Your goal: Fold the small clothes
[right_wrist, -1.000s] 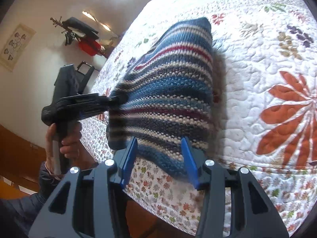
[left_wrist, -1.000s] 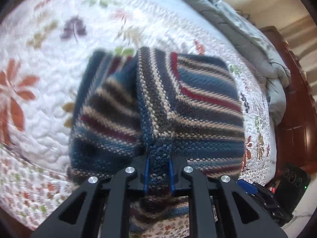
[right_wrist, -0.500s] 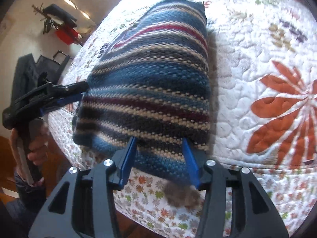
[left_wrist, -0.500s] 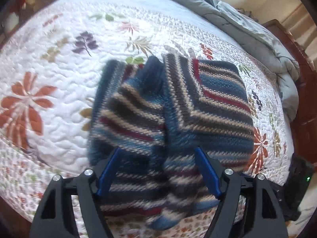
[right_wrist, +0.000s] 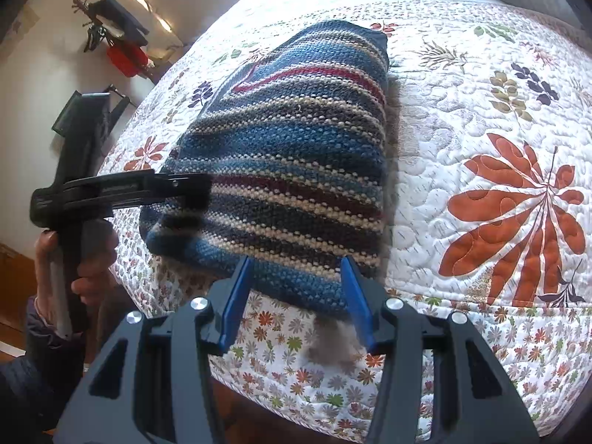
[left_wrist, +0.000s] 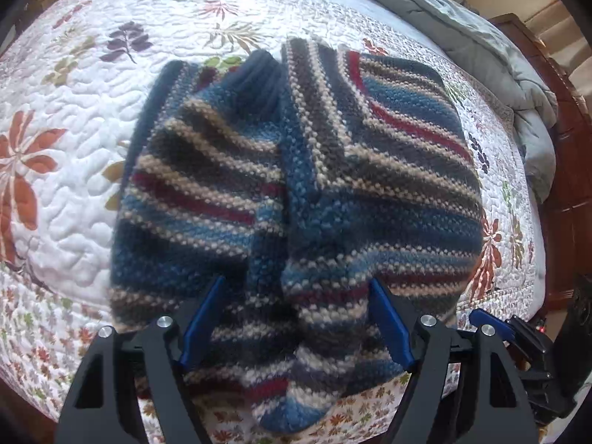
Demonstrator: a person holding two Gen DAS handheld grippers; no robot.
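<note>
A small striped knit sweater (left_wrist: 303, 185), blue, cream, grey and red, lies folded on the floral quilt at the bed's near edge, its lower end hanging over the edge. My left gripper (left_wrist: 296, 318) is open, its blue fingers (left_wrist: 201, 318) spread on either side of the sweater's lower end. My right gripper (right_wrist: 296, 296) is open, with the sweater's (right_wrist: 296, 155) near corner between its fingers (right_wrist: 236, 296). In the right wrist view the left gripper (right_wrist: 111, 192) reaches to the sweater's left side.
The white quilt (left_wrist: 66, 118) with orange leaf prints covers the bed. A grey duvet (left_wrist: 481, 37) is bunched at the far side. A wooden bed frame (left_wrist: 569, 185) stands at right. A black stand (right_wrist: 85, 118) and a coat rack (right_wrist: 111, 29) stand by the wall.
My left gripper opened and let go of the sweater's fold, which now lies on the bed. Both grippers moved closer to the sweater.
</note>
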